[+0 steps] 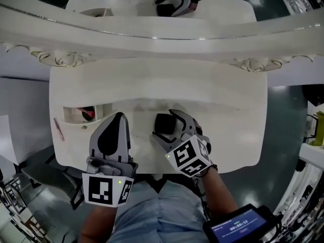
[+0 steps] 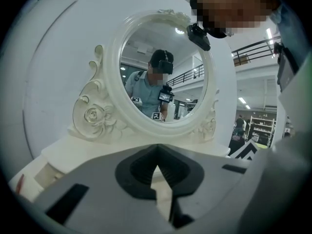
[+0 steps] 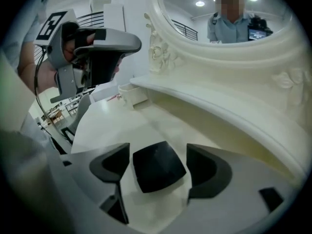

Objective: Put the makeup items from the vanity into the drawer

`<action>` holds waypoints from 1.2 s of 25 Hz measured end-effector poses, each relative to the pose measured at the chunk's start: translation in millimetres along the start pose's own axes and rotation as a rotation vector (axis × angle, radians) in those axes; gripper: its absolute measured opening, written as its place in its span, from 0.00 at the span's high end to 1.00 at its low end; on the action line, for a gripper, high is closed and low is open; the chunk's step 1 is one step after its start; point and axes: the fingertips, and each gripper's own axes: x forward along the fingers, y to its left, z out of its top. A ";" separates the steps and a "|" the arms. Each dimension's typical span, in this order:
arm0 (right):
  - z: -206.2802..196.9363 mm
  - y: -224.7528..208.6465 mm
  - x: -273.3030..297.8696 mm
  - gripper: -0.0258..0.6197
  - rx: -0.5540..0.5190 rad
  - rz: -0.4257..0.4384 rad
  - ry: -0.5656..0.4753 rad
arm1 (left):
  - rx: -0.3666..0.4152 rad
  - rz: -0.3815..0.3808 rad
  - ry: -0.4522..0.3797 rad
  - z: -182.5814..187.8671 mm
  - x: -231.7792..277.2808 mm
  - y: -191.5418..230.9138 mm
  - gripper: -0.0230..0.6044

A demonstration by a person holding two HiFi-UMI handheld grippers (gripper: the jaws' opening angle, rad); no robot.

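A black square compact (image 1: 163, 123) (image 3: 158, 165) lies flat on the white vanity top (image 1: 152, 90), near its front edge. My right gripper (image 1: 165, 125) (image 3: 160, 170) is open, one jaw on each side of the compact, and the pads stand clear of it. To its left, my left gripper (image 1: 119, 117) (image 2: 157, 162) is shut with nothing in it and hovers over the front of the top. A small open drawer (image 1: 75, 113) (image 3: 130, 93) at the vanity's left holds a red and black item (image 1: 88, 112). A thin pink pencil (image 1: 59, 129) lies at the left edge.
The oval mirror in its ornate white frame (image 1: 152, 32) (image 2: 161, 72) rises behind a raised shelf along the back of the top. A chair (image 1: 61, 178) stands at the front left, below the vanity. A screen device (image 1: 240, 228) sits by the person's right arm.
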 end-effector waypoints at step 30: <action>3.7 5.2 12.4 0.42 -0.065 0.054 0.072 | -0.027 0.125 -0.044 -1.8 -31.8 29.1 0.97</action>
